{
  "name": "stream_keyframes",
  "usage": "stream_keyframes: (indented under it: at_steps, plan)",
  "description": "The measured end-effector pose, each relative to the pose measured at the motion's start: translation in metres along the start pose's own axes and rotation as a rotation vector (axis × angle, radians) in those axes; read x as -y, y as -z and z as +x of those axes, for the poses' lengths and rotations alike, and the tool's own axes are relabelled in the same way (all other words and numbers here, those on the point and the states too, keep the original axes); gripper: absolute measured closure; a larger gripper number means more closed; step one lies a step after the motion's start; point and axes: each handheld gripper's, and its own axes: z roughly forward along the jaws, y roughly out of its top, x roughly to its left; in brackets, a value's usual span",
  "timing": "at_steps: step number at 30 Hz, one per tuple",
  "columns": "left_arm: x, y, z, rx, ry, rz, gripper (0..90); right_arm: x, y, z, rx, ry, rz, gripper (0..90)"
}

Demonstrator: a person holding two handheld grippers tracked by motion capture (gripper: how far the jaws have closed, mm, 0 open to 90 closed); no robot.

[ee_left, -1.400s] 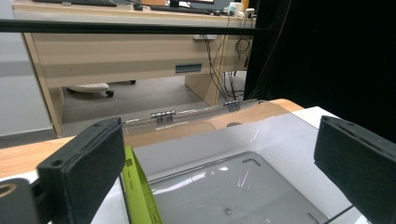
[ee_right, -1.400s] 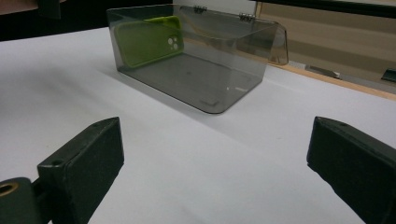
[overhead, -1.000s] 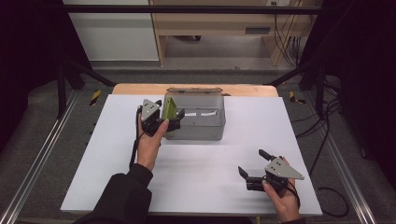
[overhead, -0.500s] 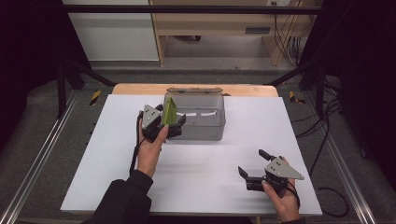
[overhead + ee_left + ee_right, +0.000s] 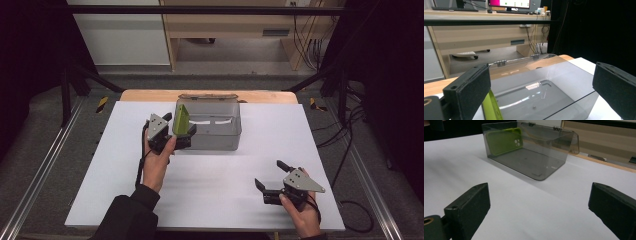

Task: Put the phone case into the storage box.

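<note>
Your white table (image 5: 210,200) lies bare in front; box (image 5: 212,132) at back. Left gripper (image 5: 175,137) gapes at its wall beside the case (image 5: 181,120); right gripper (image 5: 272,180) rests wide, holding nothing

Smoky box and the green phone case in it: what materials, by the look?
Smoky grey hinged box: likely rigid clear-tinted plastic, glossy; you see through its walls, reflections show on them, and small metal-looking hinges hold the lid. Lime green phone case: probably matte silicone or soft plastic; even, dull surface with camera cutouts. Neither is certain.
</note>
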Motion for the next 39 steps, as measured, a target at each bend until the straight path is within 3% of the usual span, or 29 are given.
stream_keyframes:
  at_steps: [34, 39]
  plan:
    - [0.008, 0.030, 0.024, -0.035, 0.009, -0.013, 1.3, 0.000, -0.001, 0.000, 0.002, -0.003, 0.004, 3.7]
    - [0.011, 0.034, 0.027, -0.045, -0.016, -0.004, 1.3, 0.001, -0.001, 0.000, 0.003, -0.004, 0.005, 3.7]
